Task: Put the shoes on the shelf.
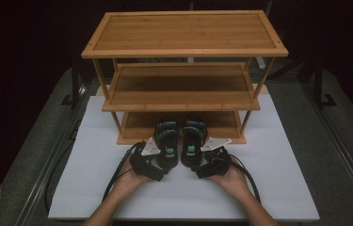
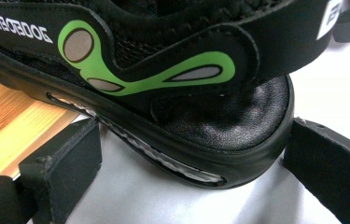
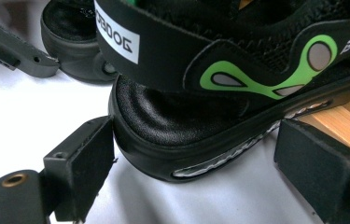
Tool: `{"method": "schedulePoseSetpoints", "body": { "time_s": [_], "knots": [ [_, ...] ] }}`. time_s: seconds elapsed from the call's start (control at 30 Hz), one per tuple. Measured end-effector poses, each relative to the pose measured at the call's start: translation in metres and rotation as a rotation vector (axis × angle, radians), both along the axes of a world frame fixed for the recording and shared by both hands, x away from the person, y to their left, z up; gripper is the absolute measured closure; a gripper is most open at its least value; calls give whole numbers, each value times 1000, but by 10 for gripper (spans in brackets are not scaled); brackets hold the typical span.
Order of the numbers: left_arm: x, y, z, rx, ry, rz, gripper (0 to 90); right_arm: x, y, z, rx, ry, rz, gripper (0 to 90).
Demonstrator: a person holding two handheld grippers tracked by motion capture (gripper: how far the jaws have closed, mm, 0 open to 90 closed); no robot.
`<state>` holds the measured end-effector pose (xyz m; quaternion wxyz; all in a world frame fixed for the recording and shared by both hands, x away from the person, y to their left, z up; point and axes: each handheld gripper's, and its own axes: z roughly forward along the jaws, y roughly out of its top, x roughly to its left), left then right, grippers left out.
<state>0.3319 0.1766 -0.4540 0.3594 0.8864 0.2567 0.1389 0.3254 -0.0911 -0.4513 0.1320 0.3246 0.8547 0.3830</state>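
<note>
Two sandals [image 1: 180,141] | each heel between an open claw's jaws, unclamped

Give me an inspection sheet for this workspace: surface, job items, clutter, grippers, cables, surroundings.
Surface: white mat on a grey table.
Job's things: left sandal and right sandal, black with green marks, side by side, toes on the bottom tier of the wooden rack, heels out on the mat.
Clutter: nothing seen.
Grippers: left gripper open, its jaws either side of the left sandal's heel, pads apart from it; right gripper open the same way around the right sandal's heel.
Cables: one black cable trails from each gripper toward the person.
Surroundings: dark; black stands behind the table.
</note>
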Motion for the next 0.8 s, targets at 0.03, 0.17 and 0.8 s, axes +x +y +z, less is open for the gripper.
{"method": "schedulePoseSetpoints", "body": {
  "time_s": [0.03, 0.17, 0.8],
  "knots": [
    [0, 0, 0, -1, 1, 0, 41, 0, 0, 0, 0, -3, -1, 119],
    [4, 0, 0, -5, 19, -11, 40, 1, 1, -1, 1, -12, 3, 121],
    [40, 4, 17, -108, 23, -12, 102, 34, -8, 9, 127, 42, 19, 184]
  ]
}}
